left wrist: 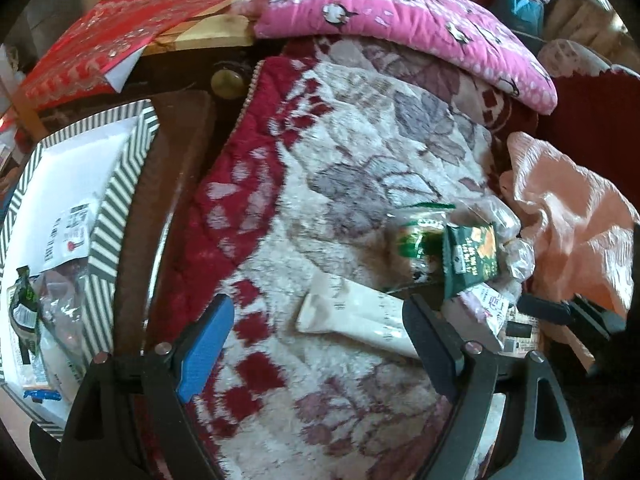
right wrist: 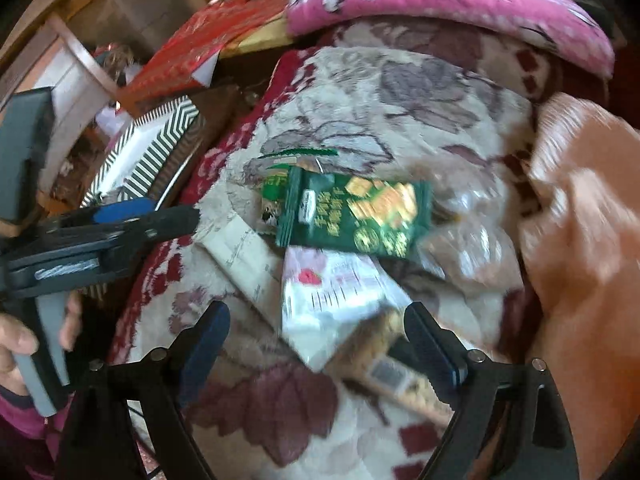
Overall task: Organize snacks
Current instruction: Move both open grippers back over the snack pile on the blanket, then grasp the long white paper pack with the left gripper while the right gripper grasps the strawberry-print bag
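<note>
With both my left gripper (left wrist: 320,336) and right gripper (right wrist: 316,340) spread wide and empty above the snack pile on the floral blanket (left wrist: 360,152), I judge I'm mid-reach: next, pinch the white packet (right wrist: 332,296) and carry it to the striped box (left wrist: 100,216).

The blanket (left wrist: 360,152) is plush, fuzzy cloth, the pink pillow (left wrist: 400,8) smooth quilted cotton. A dark green snack packet (right wrist: 352,216) looks glossy foil; clear wrappers (right wrist: 468,248) beside it seem crinkly plastic, though blurred. The striped box (left wrist: 120,184) is matt cardboard.
</note>
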{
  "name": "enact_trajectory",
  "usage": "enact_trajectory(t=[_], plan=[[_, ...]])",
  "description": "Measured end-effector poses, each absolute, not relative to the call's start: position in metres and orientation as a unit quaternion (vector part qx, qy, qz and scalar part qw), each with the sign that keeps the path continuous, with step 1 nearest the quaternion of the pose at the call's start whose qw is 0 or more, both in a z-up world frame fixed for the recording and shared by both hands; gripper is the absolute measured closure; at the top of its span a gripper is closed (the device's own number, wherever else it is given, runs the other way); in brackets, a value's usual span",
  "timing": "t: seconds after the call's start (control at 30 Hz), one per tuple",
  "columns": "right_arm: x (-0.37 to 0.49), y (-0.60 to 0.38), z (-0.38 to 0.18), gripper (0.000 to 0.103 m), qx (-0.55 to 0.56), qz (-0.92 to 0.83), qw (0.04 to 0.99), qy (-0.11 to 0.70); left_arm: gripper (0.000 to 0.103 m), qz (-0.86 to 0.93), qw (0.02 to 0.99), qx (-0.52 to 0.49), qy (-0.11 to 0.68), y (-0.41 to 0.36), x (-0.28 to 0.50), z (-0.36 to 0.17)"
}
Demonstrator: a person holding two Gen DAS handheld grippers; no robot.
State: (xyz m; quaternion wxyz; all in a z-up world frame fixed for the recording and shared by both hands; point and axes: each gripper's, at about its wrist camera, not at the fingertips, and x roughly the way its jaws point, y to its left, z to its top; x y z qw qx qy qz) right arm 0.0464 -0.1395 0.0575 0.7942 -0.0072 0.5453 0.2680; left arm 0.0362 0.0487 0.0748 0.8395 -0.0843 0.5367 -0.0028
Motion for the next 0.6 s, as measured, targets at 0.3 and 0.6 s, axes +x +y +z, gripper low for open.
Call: enact_trajectory(t=[0.3,0.6], plan=[[0.076,-0.134,0.023,0.012,0.006,0.278,0.759,0.589,0.018,-0.019,0.836,-0.080,0.543,0.046,0.030,0.071],[0.055,-0.157,0.039,0.042,0.009,0.273,0.782,0.560,0.017,-0.130,0.842,0.020,0.524,0.016,0.025,0.074]])
